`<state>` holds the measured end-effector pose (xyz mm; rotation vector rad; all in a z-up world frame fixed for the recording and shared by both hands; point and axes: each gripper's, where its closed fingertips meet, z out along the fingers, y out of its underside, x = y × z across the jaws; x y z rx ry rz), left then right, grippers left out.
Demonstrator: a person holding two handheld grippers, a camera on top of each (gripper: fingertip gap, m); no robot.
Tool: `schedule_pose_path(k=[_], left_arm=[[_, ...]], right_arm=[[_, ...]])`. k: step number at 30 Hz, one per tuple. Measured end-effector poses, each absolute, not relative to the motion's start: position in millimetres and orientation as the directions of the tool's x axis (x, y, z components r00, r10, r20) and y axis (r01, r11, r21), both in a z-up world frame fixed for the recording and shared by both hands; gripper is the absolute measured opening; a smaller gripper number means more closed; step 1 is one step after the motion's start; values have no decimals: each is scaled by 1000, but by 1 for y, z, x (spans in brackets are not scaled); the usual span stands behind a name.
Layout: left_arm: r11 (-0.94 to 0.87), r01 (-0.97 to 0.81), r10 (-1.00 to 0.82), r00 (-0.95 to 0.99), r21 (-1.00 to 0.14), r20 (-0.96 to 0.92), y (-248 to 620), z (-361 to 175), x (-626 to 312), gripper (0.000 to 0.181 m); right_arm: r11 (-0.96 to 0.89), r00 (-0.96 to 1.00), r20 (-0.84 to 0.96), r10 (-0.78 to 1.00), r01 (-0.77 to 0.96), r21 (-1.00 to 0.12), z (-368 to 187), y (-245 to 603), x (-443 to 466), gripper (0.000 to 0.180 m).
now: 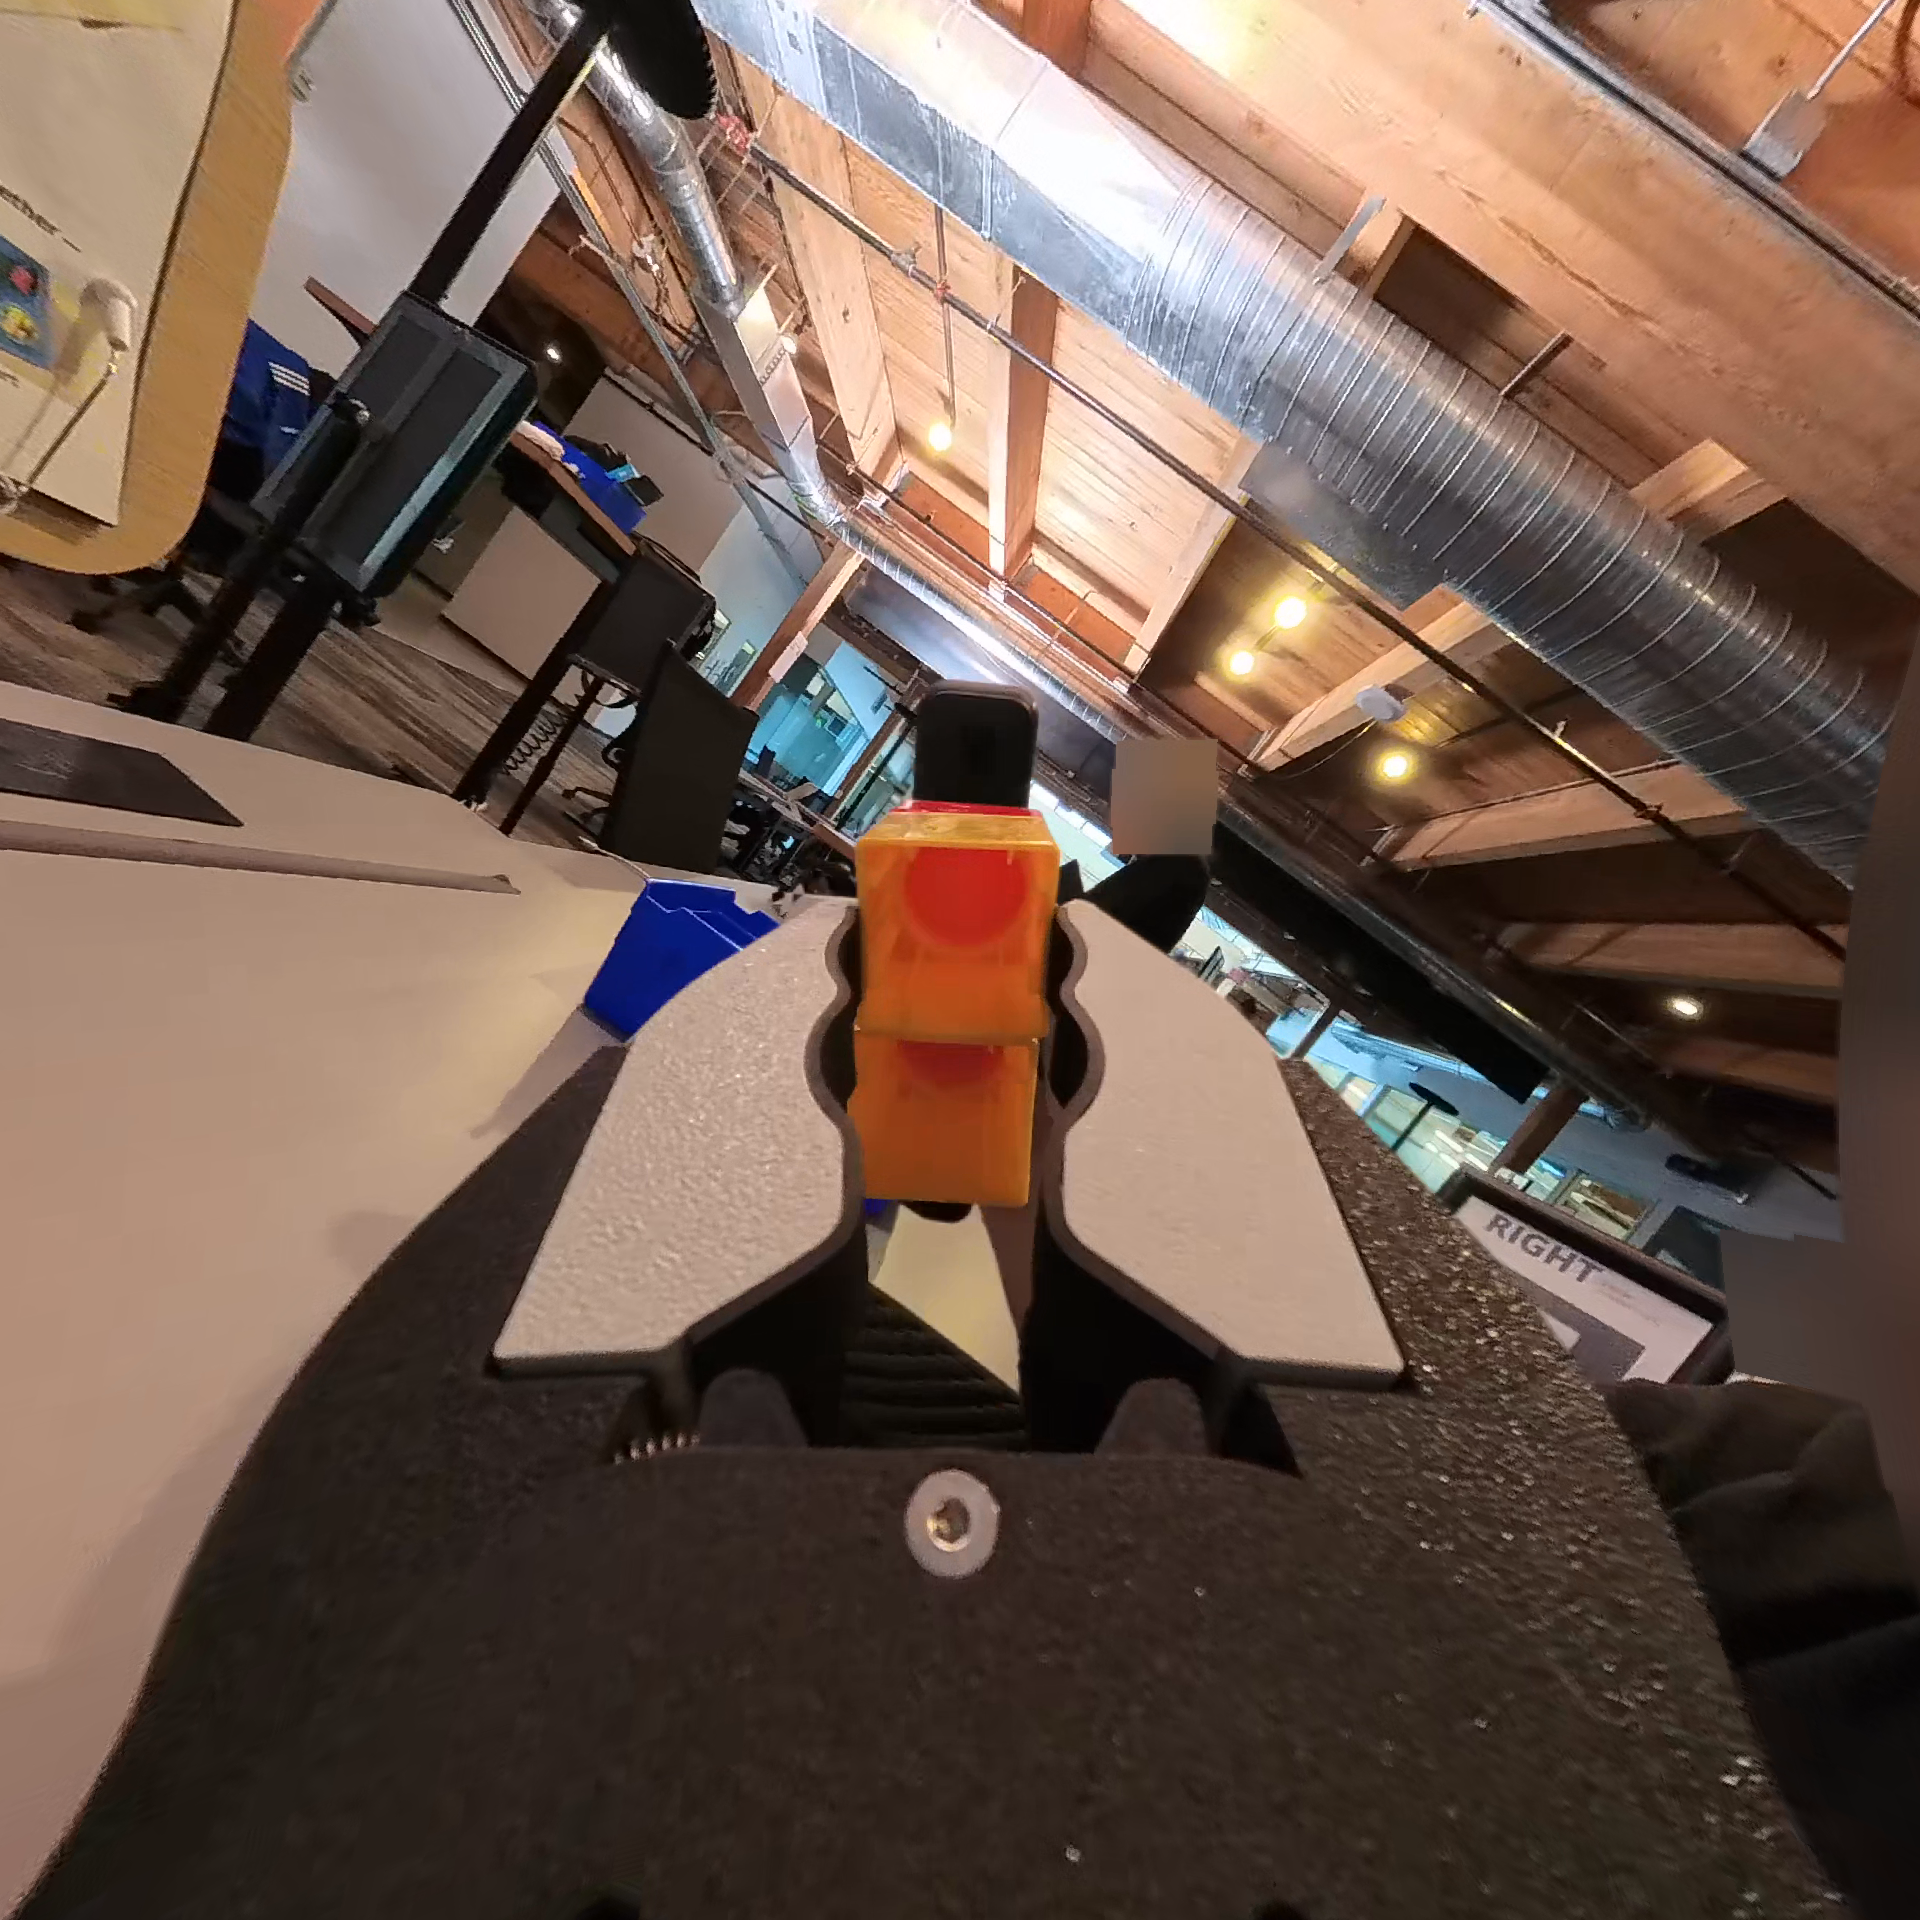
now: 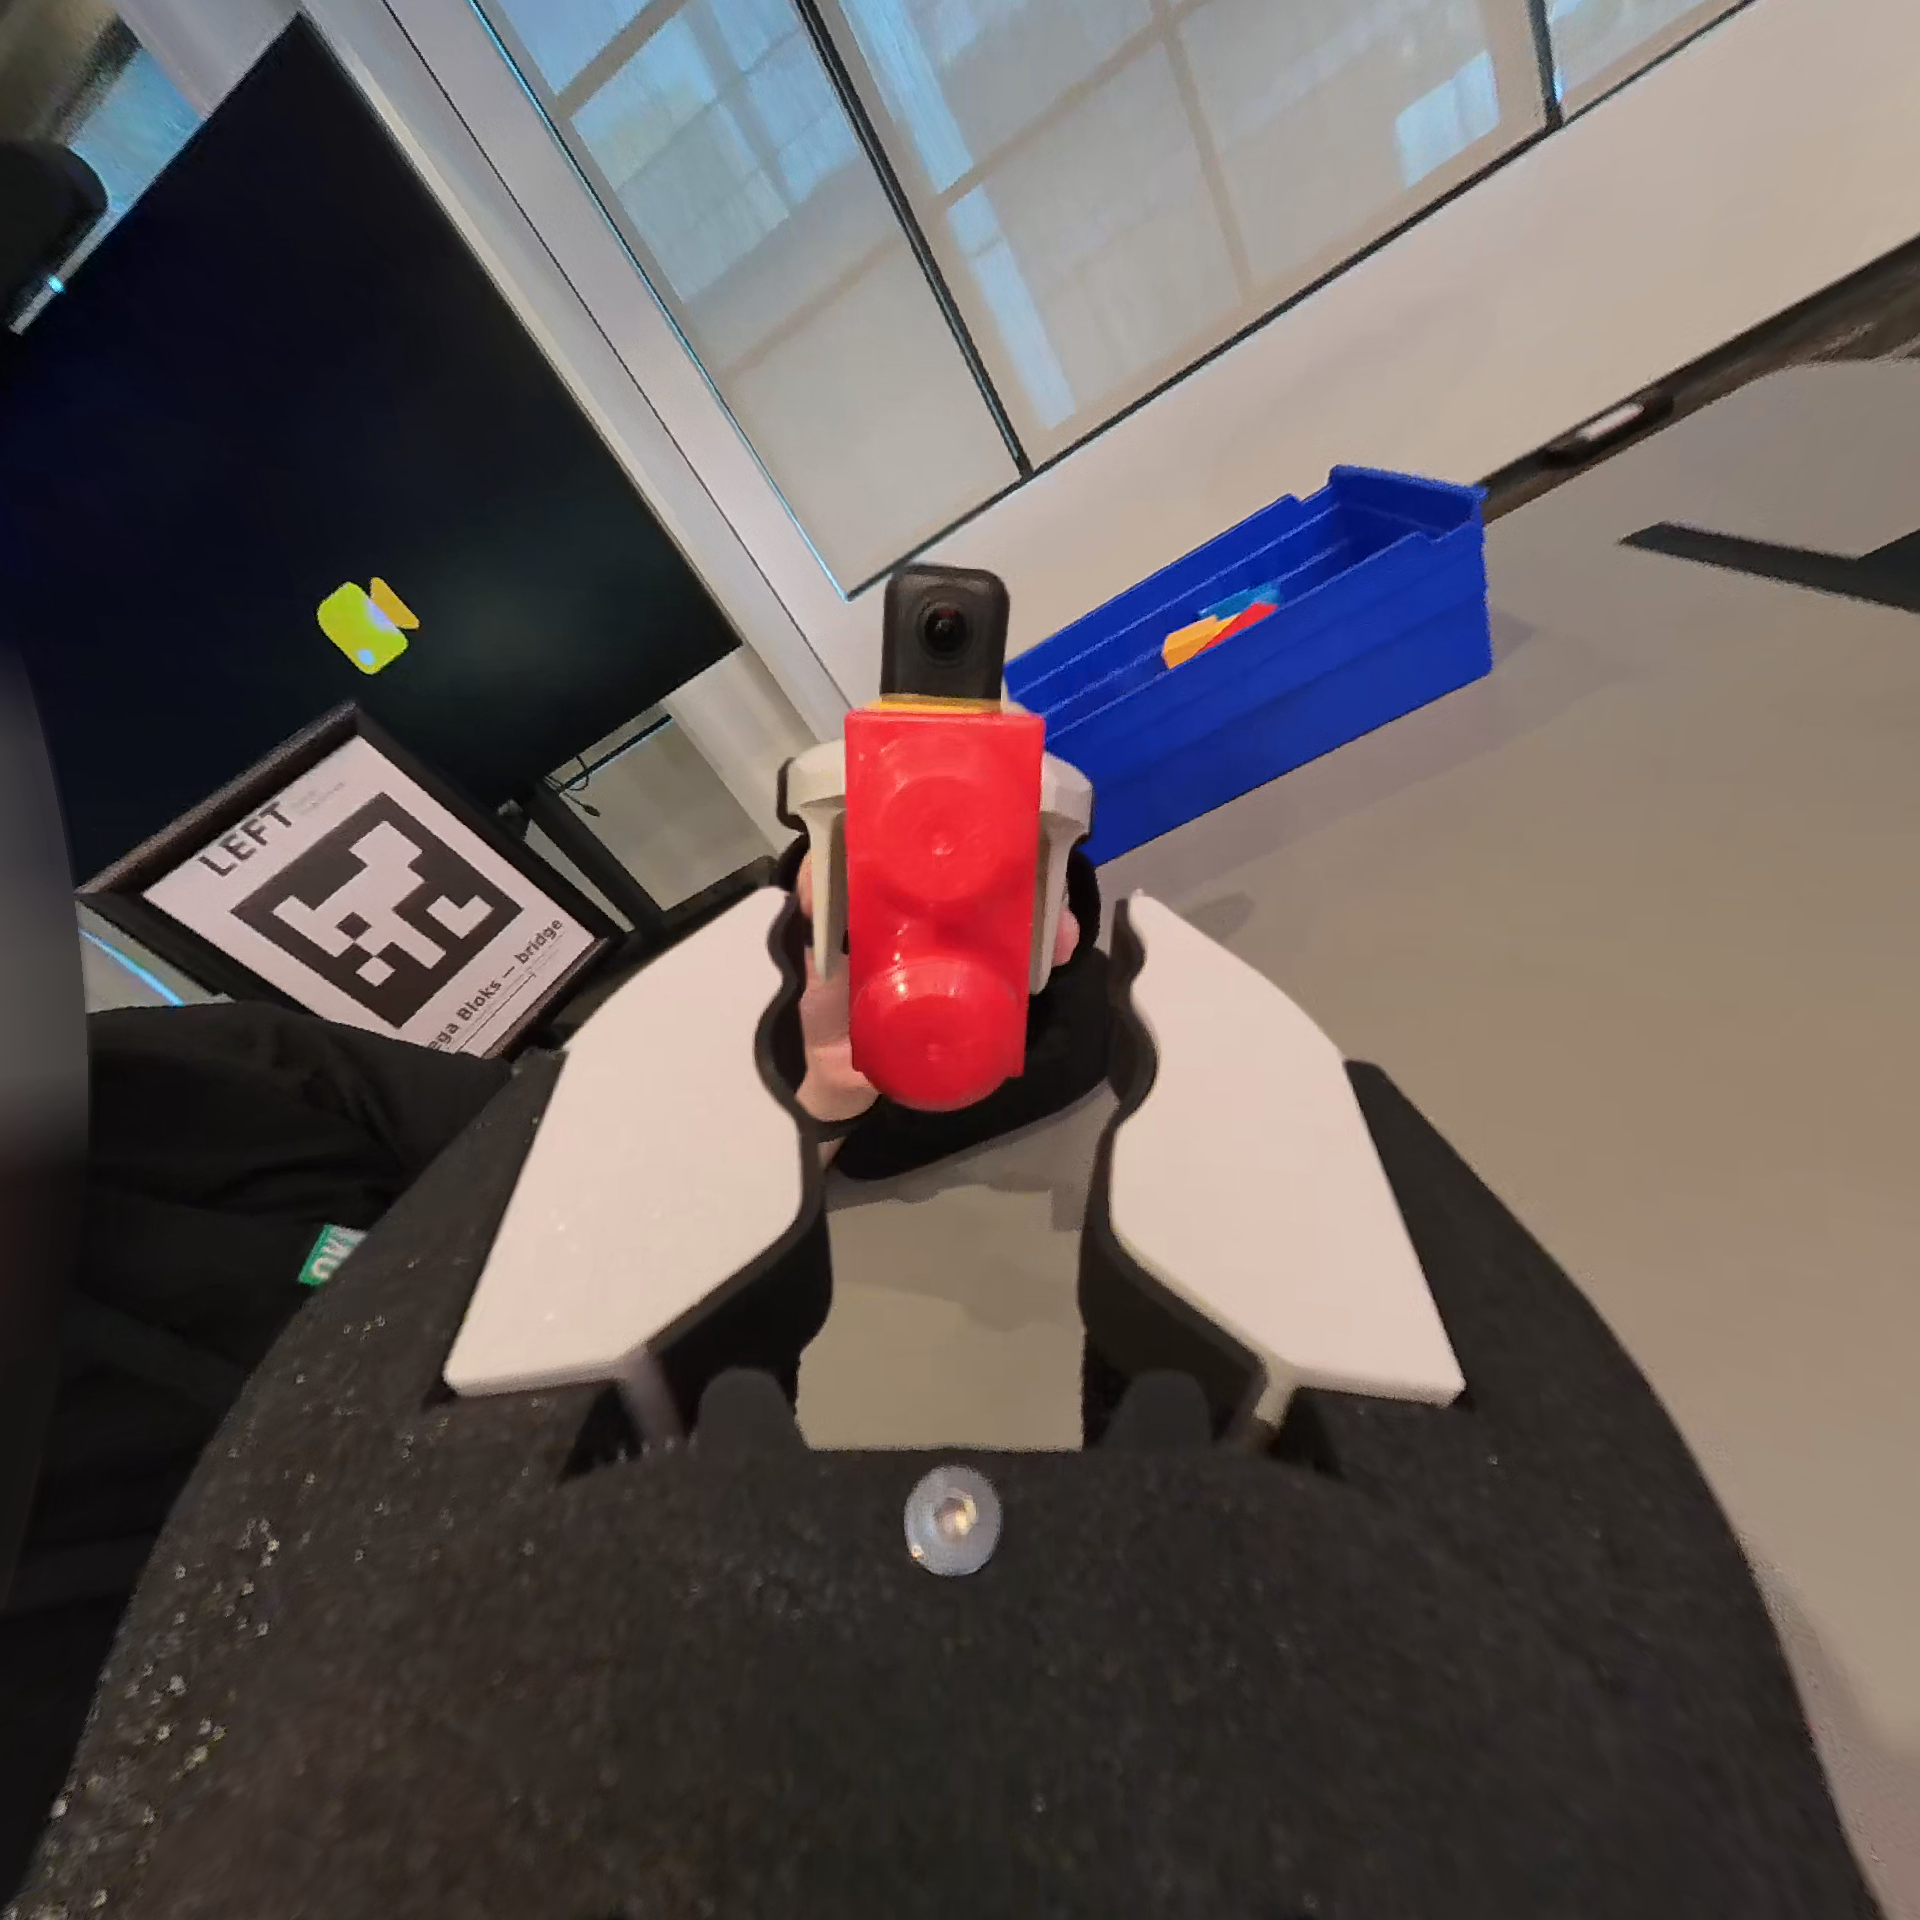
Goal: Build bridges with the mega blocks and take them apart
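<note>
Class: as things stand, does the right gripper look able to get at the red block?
Probably yes. The right gripper is open and the red block, held by the left gripper, sits right ahead of its gap, nothing between.

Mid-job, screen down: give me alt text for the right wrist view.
The left gripper, facing the camera, clamps a red block stud-forward before the right gripper's open jaws. A blue bin sits on the grey table behind.
</note>
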<state>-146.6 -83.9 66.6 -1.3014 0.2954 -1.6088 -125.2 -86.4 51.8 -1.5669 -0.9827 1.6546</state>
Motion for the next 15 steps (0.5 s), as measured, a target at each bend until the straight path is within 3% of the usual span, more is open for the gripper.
schedule_pose_path(k=[3, 6, 8, 11, 15], left_arm=[[-448, 520, -809, 111, -727, 578, -84, 64, -143, 34], [-441, 481, -815, 140, -758, 563, -86, 57, -139, 35], [-442, 424, -809, 192, -791, 555, -84, 46, -135, 54], [-421, 407, -823, 204, -811, 530, -87, 38, -137, 55], [-482, 413, -822, 91, -772, 562, -98, 36, -137, 46]], right_arm=[[-482, -73, -487, 870, 79, -873, 45, -91, -130, 35], [-478, -62, -484, 873, 91, -873, 44, -90, -127, 35], [-471, -19, -475, 880, 99, -877, 39, -83, -120, 35], [-434, 38, -433, 901, 130, -891, 46, -73, -93, 35], [-134, 177, -80, 981, 320, -938, 96, -47, 0, 35]])
